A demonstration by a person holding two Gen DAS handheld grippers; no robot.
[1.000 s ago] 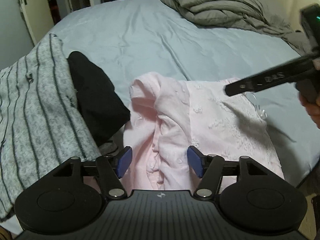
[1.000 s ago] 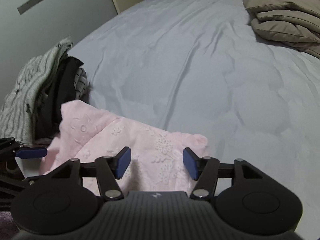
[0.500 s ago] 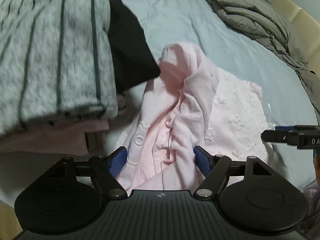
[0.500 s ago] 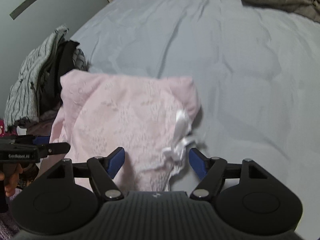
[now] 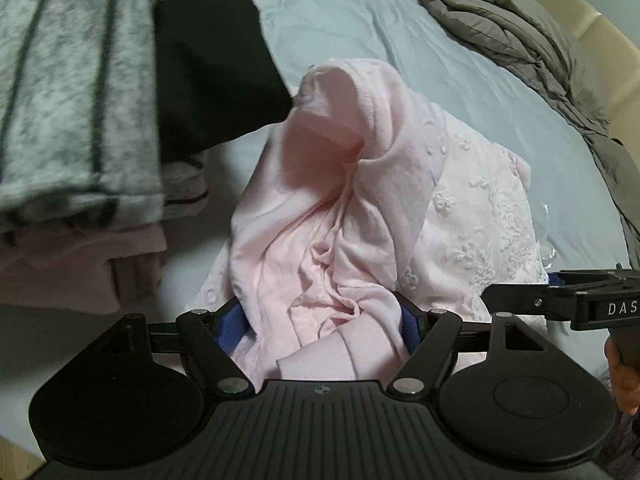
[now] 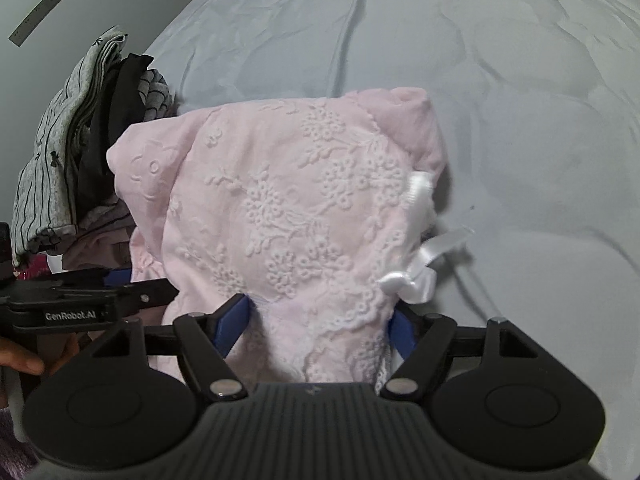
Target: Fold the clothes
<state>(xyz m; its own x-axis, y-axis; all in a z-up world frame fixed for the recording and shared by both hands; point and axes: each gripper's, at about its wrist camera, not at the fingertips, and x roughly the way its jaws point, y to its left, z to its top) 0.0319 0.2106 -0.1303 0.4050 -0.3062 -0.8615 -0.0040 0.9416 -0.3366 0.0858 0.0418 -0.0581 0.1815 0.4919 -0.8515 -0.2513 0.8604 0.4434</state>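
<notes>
On the left of the left wrist view, a pile of folded clothes [image 5: 80, 92] is seen on the bed [image 5: 352, 24]. A grey striped top lies on the pile, and a black piece [image 5: 212, 60] is tucked beside it. Just to the right of the pile, the pink top [image 5: 340, 208] is found, bunched up near the edge of the bed. The left gripper [image 5: 322, 322] is pointed down at it. Its two blue pads [image 5: 230, 326] are spread wide apart, and they have just been opening. Soft pink folds are seen between the pads, but they are not squeezed. Farther right, the white flower stitching of the pink top is seen, and a grey blanket [image 5: 520, 32] is heaped at the far side of the bed.

In the right wrist view, the same pile [image 6: 72, 160] is seen at the far left, and the left gripper is seen below it, held by a hand [image 6: 24, 356]. In the middle, the lacy side of the pink top [image 6: 288, 200] is spread on the bed [image 6: 500, 100]. The right gripper [image 6: 320, 326] is held over its near edge. Its jaws are wide apart too and have just been opening, with the lace hem between them but not pinched. A white ribbon bow [image 6: 416, 272] is seen at the right edge of the top.
</notes>
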